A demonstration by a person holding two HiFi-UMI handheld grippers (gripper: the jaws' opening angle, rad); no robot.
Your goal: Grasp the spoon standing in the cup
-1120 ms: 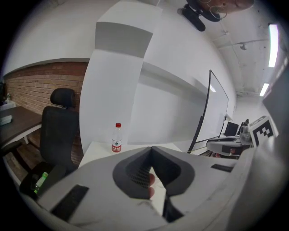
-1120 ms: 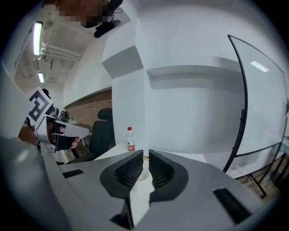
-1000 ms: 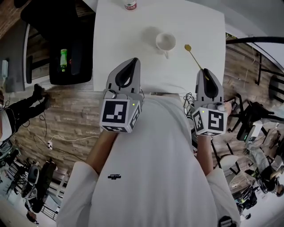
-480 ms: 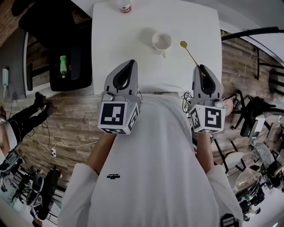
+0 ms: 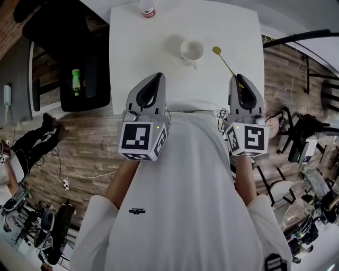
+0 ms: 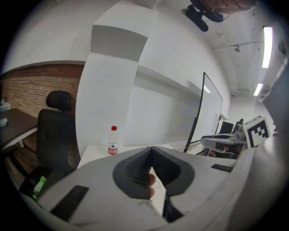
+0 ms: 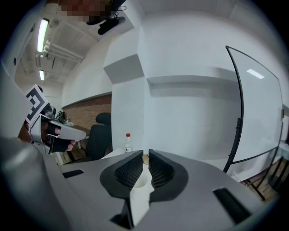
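The white cup [image 5: 192, 51] stands on the white table [image 5: 148, 58], and no spoon is in it. The gold spoon [image 5: 225, 62] slants over the table to the right of the cup, bowl end away from me, its handle between the jaws of my right gripper [image 5: 239, 80]. In the right gripper view the spoon's bowl [image 7: 145, 158] peeks out just past my right gripper [image 7: 145, 154], whose jaws are closed narrowly on the handle. My left gripper [image 5: 157, 77] hovers at the table's near edge, shut with nothing in it; its jaw tips meet in the left gripper view [image 6: 151, 149].
A small water bottle with a red cap [image 5: 146, 9] stands at the table's far edge, also visible as the bottle [image 6: 113, 140] in the left gripper view. A black office chair [image 5: 79, 58] sits left of the table. Cables and gear lie on the wooden floor [image 5: 79, 137] on both sides.
The right gripper with the spoon has edged a little forward and left, towards the cup's side. The left gripper has barely moved. Both grips look unchanged.
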